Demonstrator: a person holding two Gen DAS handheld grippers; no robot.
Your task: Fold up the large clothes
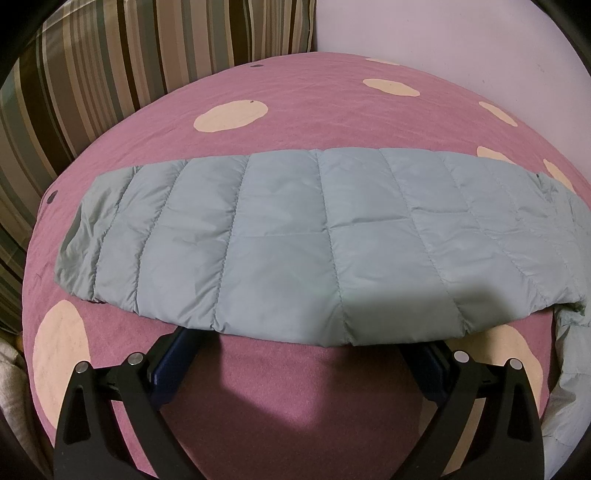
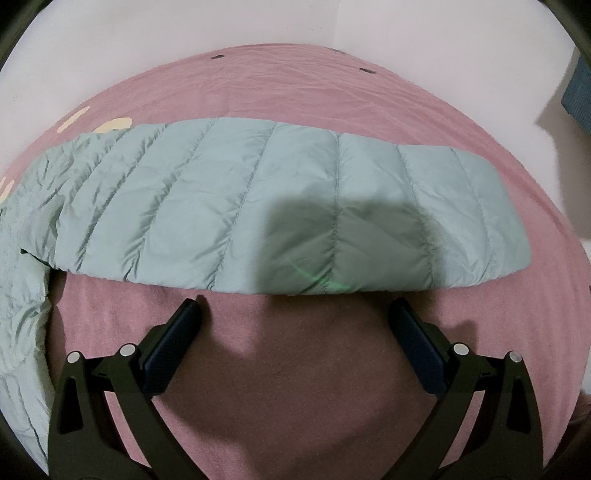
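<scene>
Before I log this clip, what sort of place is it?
Most likely a bedroom. A pale green quilted puffer jacket lies spread on a bed covered by a mauve sheet with cream spots, pushed into a corner of plain white walls, with a striped cushion at one end.

The quilted jacket (image 1: 314, 236) lay flat across the pink bedspread (image 1: 295, 110); the left gripper (image 1: 306, 350) — jaws spread wide — met the jacket's near hem.

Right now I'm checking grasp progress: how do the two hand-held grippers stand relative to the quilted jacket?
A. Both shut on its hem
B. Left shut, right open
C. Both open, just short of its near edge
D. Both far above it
C: the left hand-held gripper and the right hand-held gripper both have their fingers spread wide at the near edge of the quilted jacket, clamping nothing.
</scene>
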